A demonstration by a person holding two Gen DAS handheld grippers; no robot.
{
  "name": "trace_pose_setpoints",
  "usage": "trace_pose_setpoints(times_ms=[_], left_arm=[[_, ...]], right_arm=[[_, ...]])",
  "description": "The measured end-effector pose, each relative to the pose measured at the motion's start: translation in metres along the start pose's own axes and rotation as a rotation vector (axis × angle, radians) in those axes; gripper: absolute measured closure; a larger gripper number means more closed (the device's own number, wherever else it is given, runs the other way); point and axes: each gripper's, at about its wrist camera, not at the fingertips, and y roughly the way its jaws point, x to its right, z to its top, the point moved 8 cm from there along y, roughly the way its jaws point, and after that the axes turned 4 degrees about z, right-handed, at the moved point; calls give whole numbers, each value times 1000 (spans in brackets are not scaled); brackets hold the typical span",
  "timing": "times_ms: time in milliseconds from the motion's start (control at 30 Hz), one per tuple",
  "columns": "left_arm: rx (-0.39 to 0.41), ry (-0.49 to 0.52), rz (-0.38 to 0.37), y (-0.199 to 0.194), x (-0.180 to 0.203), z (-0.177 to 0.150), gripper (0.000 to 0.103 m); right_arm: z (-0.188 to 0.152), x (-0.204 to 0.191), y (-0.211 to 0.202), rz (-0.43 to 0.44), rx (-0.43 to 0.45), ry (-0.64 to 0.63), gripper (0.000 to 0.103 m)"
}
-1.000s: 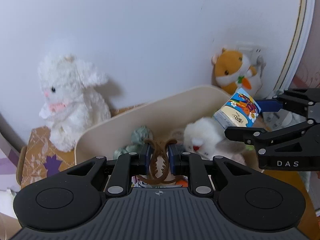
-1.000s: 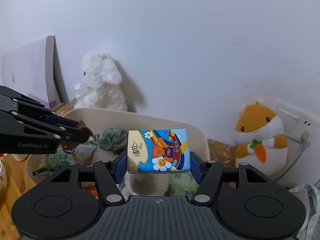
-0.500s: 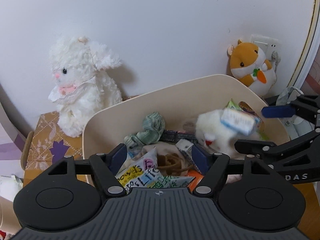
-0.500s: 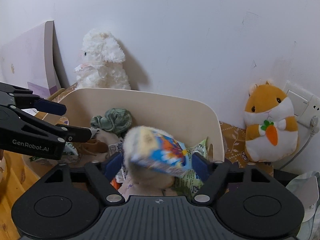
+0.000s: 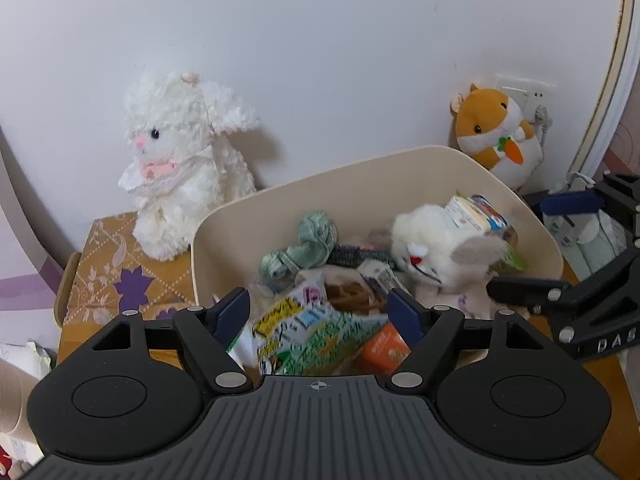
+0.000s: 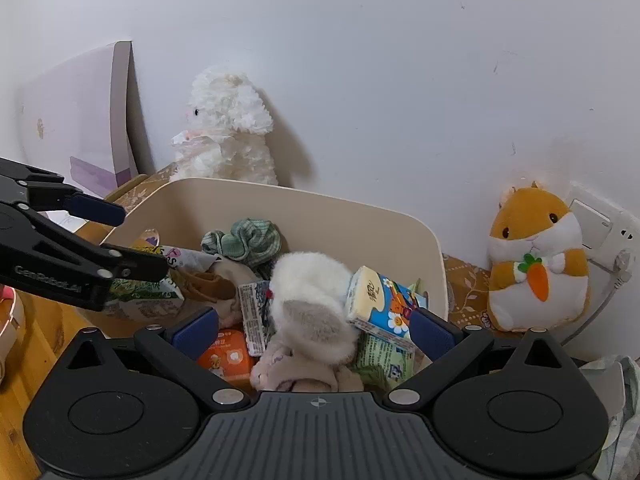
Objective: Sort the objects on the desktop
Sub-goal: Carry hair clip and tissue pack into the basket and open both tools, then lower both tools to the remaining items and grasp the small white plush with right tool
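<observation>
bin: one, centre frame, beige
tissue pack: one, inside bin
plush toys: three
left tongs: spread wide, empty
right tongs: spread wide, empty

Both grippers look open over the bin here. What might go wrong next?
The tissue pack lies tilted on the white plush, near the beige bin's right wall; it may slide or tip off. The bin is piled high, so the right gripper or left gripper might snag items if it dips.
</observation>
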Motion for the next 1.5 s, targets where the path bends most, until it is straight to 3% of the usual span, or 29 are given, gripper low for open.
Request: trace_pose_setpoints(times_ms=[300,567,967,1167,1500], left_arm=[[0,-64,-28,-30,-6,-30,26],[-98,-94,-49,-38,-1,-70,25],[-255,-353,-101,-20,23,-126,25],[-313,-490,-78,-7,23,-145,25],[-354,-567,-40,6,22,-159,25]], right_arm=[[-21,6,-24,-1,7,8,0],[-61,9,-30,3,-52,10,0],[-124,-16,-21,43,-166,-94,0],[-142,-21,-12,65,-202,-91,10],[-146,-39,-1,156,-226,-199,24]])
